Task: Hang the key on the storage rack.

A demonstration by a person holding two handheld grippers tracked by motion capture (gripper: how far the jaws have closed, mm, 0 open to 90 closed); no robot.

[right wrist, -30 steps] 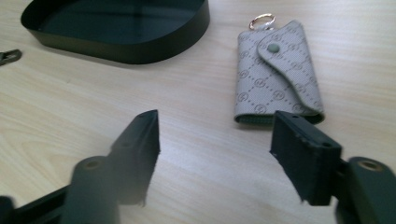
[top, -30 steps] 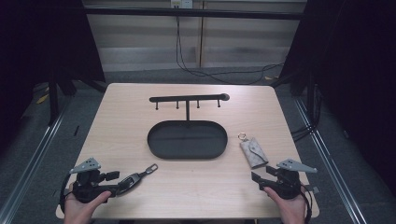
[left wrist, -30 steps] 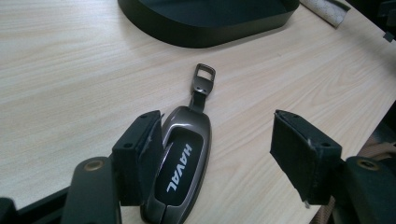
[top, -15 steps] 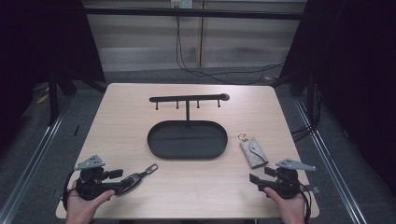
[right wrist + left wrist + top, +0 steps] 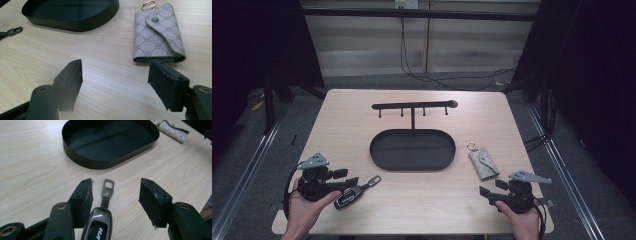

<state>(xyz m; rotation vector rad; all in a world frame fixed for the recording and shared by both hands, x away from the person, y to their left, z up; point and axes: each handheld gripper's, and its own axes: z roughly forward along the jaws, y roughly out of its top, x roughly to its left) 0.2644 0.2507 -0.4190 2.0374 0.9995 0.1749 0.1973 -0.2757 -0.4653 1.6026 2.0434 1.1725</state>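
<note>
Your left gripper (image 5: 346, 181) sits at the lower left of the frame, its jaws just now closing, with the car key (image 5: 348, 196) lying at its tips; whether the pads touch it is hard to tell from up here. Your right gripper (image 5: 488, 191) rests at the lower right, jaws apart, just below the grey key pouch (image 5: 483, 163). The oval black tray (image 5: 381, 161) sits mid-frame, the hook rack (image 5: 413, 106) standing behind it on the wooden table (image 5: 432, 202).
</note>
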